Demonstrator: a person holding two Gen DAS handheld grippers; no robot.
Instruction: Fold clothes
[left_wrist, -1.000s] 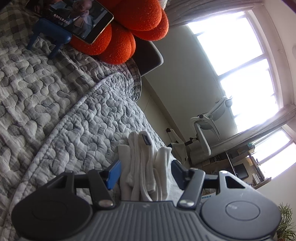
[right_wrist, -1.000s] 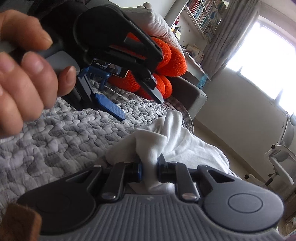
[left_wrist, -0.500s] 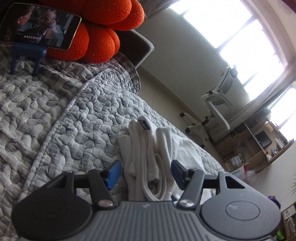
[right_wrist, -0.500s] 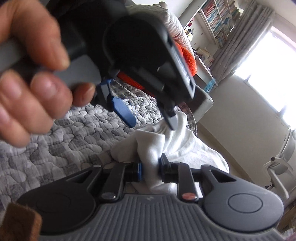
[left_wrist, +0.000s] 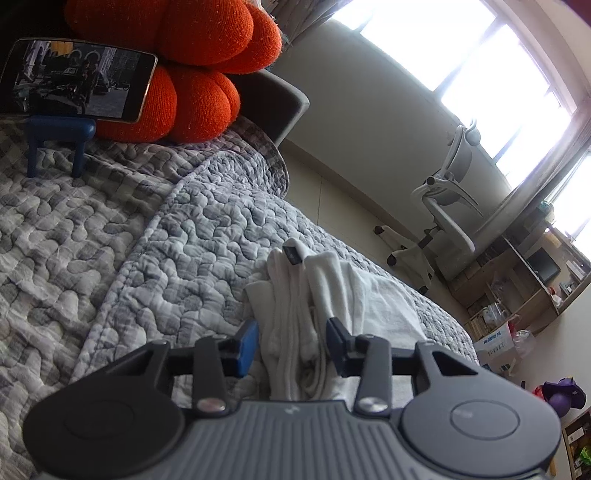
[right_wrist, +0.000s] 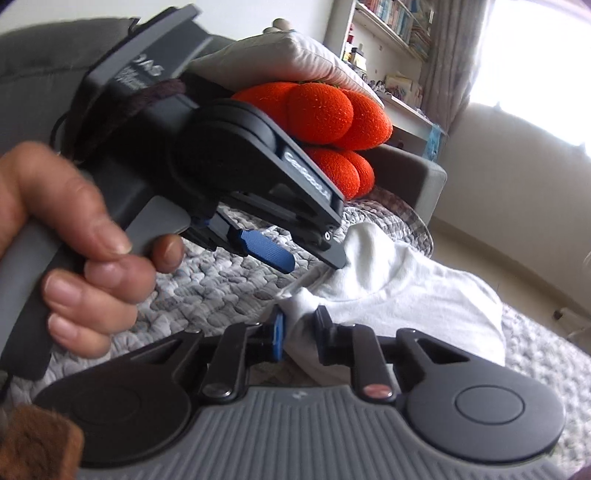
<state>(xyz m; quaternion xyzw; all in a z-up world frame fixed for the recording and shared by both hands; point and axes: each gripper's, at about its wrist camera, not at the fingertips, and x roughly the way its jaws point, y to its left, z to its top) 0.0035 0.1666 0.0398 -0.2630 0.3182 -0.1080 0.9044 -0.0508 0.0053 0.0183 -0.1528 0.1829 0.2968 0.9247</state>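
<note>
Both tongs stay put: right tongs (right_wrist: 298, 338) still pinch white garment (right_wrist: 402, 295).

One white garment (left_wrist: 325, 295); two grippers (left_wrist: 291, 345) (right_wrist: 299, 334)

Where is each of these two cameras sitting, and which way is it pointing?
Left wrist view: on the left hand-held gripper, looking along its open fingers over bunched white clothing on the quilt toward a window; no body part shows.
Right wrist view: on the right hand-held gripper, shut on the white clothing, facing the left hand holding its gripper.
Shared: clothing, quilt, orange cushion.
</note>
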